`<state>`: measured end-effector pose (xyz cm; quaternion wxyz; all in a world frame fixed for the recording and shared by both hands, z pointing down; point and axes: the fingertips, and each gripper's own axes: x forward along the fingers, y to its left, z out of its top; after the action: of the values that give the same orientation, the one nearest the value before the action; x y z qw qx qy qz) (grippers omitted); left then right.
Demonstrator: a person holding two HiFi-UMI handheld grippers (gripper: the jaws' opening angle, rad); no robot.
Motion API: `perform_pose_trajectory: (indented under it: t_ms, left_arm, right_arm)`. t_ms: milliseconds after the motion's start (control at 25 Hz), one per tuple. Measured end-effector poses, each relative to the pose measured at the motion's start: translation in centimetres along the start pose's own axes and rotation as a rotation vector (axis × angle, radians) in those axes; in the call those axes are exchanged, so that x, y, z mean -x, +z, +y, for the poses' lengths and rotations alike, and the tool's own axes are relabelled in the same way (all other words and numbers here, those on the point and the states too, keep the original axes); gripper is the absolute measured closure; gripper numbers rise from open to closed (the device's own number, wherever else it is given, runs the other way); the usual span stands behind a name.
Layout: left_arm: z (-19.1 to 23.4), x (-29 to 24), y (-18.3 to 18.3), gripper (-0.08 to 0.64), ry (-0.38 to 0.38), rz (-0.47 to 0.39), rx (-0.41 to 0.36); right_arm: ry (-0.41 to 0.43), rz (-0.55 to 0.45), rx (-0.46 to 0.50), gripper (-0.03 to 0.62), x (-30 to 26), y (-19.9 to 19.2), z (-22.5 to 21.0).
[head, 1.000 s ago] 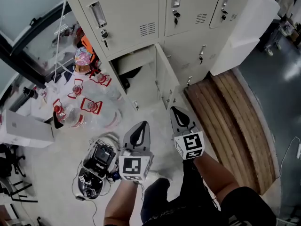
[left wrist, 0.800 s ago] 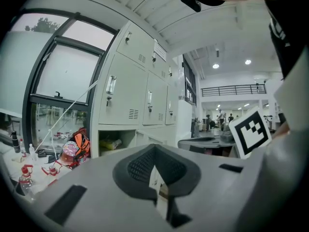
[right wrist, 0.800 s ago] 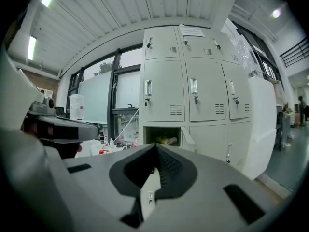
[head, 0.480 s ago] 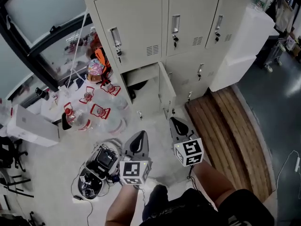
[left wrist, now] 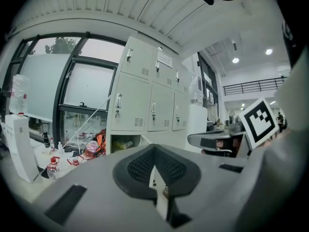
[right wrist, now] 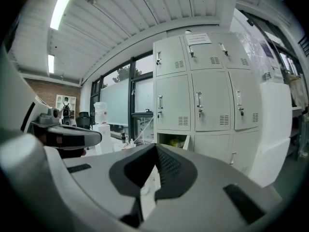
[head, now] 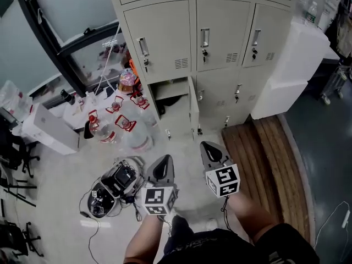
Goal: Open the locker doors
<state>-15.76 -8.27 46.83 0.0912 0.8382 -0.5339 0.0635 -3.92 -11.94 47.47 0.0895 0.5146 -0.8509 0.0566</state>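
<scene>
A beige locker bank (head: 217, 37) fills the top of the head view, and most of its doors are closed. The lower left compartment (head: 175, 106) stands open, its door (head: 193, 108) swung out toward me. My left gripper (head: 163, 161) and right gripper (head: 209, 146) are held side by side over the floor, well short of the lockers, pointing at them. Both are shut with nothing between the pads. The left gripper view shows its jaws (left wrist: 154, 149) closed below the lockers (left wrist: 145, 100). The right gripper view shows its jaws (right wrist: 155, 149) closed in front of the lockers (right wrist: 203, 95).
Several large water bottles (head: 118, 128) with red caps lie on the floor left of the lockers. A white box (head: 52, 128) and camera gear with cables (head: 113, 186) sit nearby. Wooden planks (head: 264, 147) lie at the right, below a tall white block (head: 297, 59).
Both grippers have risen and drawn back from the lockers, still shut. The head view has lifted, so more of the upper locker doors now shows.
</scene>
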Motion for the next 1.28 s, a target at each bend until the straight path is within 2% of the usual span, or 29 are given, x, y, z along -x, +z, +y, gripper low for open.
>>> perform_pose_trajectory:
  t_ms: [200,440,1280]
  left_arm:
    - [-3.1,1.3,0.6,0.561,0.03,-0.016,-0.018]
    - [-5.7,2.1,0.2,0.561,0.027,0.001,-0.01]
    - [-7.6,5.3,0.1,0.561,0.033,-0.006,-0.004]
  right_arm:
    - [0.039,0.009,0.006,0.592,2.9,-0.3,-0.7]
    - [0.056,0.015,0.007,0.592,5.4,-0.2,-1.3]
    - [0.067,0.002,0.003,0.592,9.7,0.1,0.8]
